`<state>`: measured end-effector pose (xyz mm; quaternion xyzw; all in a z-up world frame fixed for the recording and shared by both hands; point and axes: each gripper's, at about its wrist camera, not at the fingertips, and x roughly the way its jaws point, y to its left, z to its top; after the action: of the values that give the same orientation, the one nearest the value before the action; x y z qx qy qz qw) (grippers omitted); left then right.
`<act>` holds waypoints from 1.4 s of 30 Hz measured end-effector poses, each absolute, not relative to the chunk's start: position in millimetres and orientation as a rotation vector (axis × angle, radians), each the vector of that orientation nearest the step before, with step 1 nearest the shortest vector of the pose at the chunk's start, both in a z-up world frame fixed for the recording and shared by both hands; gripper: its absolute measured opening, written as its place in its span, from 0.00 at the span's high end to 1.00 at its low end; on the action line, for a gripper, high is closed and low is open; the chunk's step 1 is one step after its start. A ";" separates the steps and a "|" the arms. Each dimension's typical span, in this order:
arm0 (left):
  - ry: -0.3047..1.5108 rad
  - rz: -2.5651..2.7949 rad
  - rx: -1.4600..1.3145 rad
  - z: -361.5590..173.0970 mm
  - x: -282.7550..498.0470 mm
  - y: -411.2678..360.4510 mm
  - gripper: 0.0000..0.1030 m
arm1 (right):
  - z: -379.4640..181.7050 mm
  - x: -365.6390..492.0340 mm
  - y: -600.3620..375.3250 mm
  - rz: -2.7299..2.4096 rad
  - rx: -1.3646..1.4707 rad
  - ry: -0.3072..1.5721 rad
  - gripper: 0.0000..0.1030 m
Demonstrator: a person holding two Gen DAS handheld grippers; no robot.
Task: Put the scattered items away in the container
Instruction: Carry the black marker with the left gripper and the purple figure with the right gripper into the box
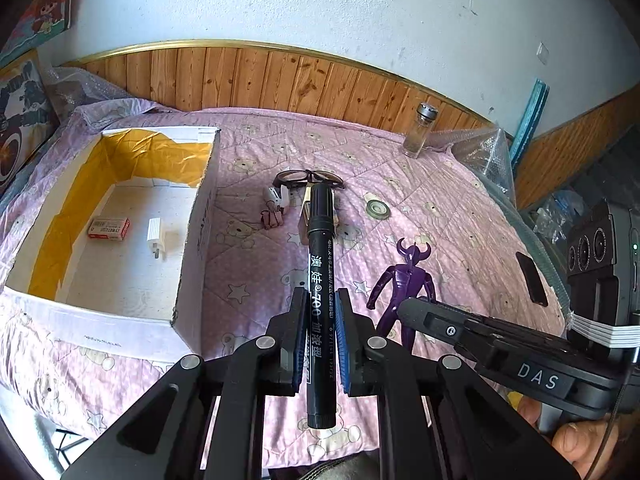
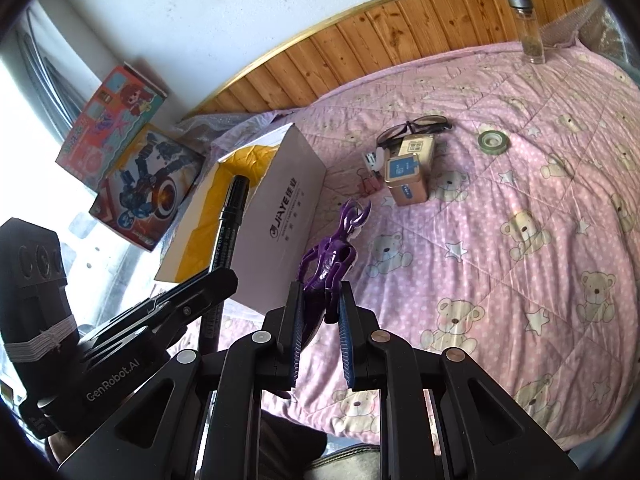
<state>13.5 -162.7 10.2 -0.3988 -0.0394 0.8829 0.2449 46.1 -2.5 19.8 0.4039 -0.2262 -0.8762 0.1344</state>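
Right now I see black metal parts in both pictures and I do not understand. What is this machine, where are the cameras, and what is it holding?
There is no robot: a person holds two hand grippers, each with a camera looking along its fingers. In the left camera's picture, the left gripper clamps a black marker. In the right camera's picture, the right gripper clamps a purple toy figure. On the pink quilt lie glasses, a small tin, a tape roll and a glass jar. The white box is the container.
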 end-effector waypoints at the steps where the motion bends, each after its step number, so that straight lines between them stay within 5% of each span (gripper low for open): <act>1: -0.114 2.414 -1.083 11.2 14.9 -166.1 0.86 | 21.5 46.6 -6.6 -2.539 1.168 -0.644 0.83; 42: -0.479 2.568 -1.042 35.8 -21.6 -322.4 0.86 | 95.2 -24.9 -150.6 -2.428 1.038 -0.302 0.83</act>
<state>-21.6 -322.4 35.8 -0.3655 -0.1680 0.9007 0.1638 -24.9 -150.6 95.2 0.3790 -0.1105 -0.8870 0.2396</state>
